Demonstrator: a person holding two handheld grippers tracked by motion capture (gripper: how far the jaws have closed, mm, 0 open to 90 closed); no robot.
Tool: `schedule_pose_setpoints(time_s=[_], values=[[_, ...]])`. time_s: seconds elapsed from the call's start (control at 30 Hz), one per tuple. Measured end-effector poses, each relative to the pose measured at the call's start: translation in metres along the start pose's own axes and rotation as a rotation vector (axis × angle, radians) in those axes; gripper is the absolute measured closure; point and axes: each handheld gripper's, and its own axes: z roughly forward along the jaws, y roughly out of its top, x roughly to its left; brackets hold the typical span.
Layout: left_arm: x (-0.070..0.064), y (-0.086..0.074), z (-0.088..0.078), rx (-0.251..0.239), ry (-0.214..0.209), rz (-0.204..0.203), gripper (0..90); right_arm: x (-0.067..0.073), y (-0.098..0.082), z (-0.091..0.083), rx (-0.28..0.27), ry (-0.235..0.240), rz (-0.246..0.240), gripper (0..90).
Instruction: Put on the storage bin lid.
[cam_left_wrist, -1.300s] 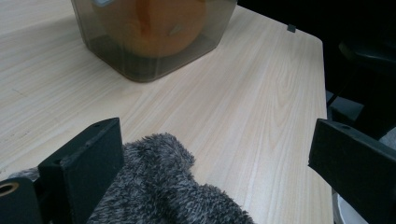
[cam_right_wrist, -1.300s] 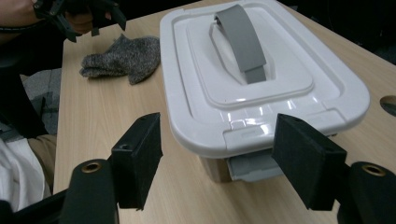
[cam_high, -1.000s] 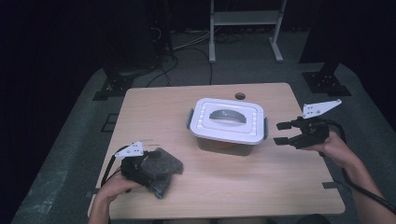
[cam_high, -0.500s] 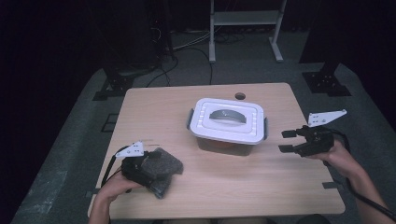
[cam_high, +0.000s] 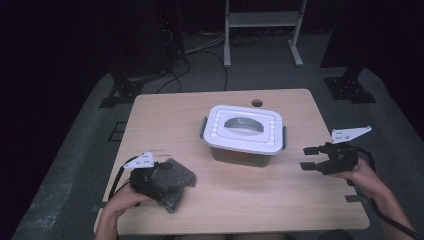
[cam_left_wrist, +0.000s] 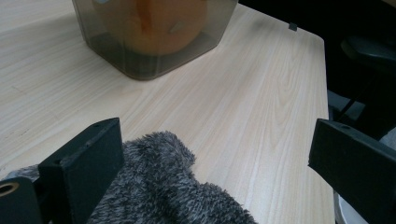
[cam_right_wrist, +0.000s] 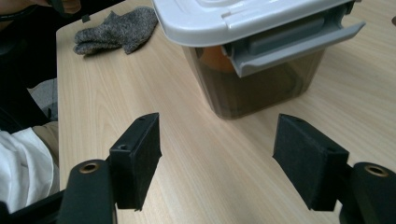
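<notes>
Right gripper: jaws apart, empty, at 3 o'clock of box.
Left gripper: jaws apart over glove.
Risk: latch slips, box skids.

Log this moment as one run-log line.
left tool: open, over glove | right tool: open, empty, facing box latch | lid: on | orange item inside

Orange contents behind tinted walls

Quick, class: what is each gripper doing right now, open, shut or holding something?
Left gripper: open, its fingers set wide over the grey glove, not pinching it.
Right gripper: open, nothing between its fingers, pointing at the lidded box.
</notes>
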Motion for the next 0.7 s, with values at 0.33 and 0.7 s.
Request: schedule_pose_setpoints(time_s=[0.33, 0.7], values=[[0.0, 0.0, 0.0, 0.002, -0.001, 0.001, 2.4, 0.002, -0.014, -0.002, 0.009, -0.004, 0.023, 30.1], [0.0, 0.0, 0.001, 0.003, -0.001, -0.002, 2.4, 0.006, -0.035, -0.001, 0.003, 0.004, 0.061, 29.9]])
